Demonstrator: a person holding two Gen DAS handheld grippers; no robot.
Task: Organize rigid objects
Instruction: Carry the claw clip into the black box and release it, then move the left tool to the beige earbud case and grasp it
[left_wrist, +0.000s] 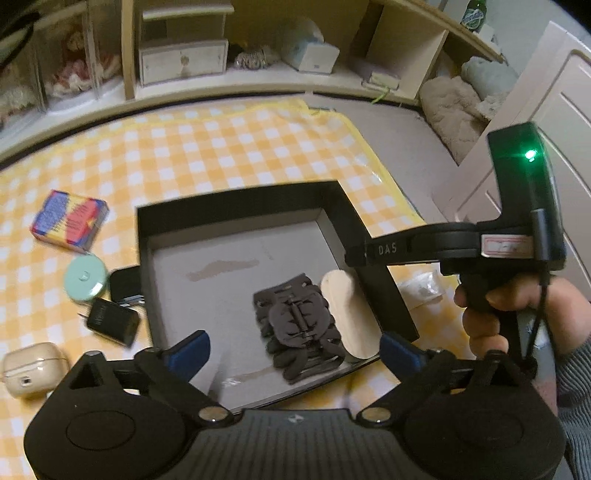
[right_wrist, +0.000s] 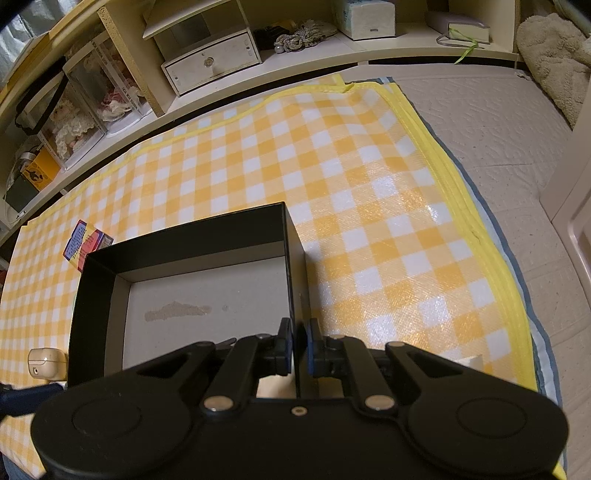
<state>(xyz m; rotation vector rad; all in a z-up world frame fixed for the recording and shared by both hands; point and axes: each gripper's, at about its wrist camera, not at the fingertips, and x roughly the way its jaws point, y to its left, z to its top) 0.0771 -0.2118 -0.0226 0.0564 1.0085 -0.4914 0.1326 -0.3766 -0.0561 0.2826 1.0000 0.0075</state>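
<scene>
Left gripper (left_wrist: 295, 347) open wide above the box (left_wrist: 236, 206), holding nothing; right gripper (right_wrist: 298, 345) clamped on the box's right wall; mat (right_wrist: 369, 155) bare rightward.

Yellow-checked mat (right_wrist: 369, 177) spread over quilted bed (right_wrist: 498, 122). Directly ahead of tool: black box (left_wrist: 236, 206). Left of tool: colourful card pack (left_wrist: 68, 219), mint round case (left_wrist: 85, 278), black charger (left_wrist: 112, 319), beige earbud case (left_wrist: 31, 369).

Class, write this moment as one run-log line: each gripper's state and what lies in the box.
left gripper: open, above box | right gripper: shut on box wall | black box: holds dark hair clip, pale oval piece
</scene>
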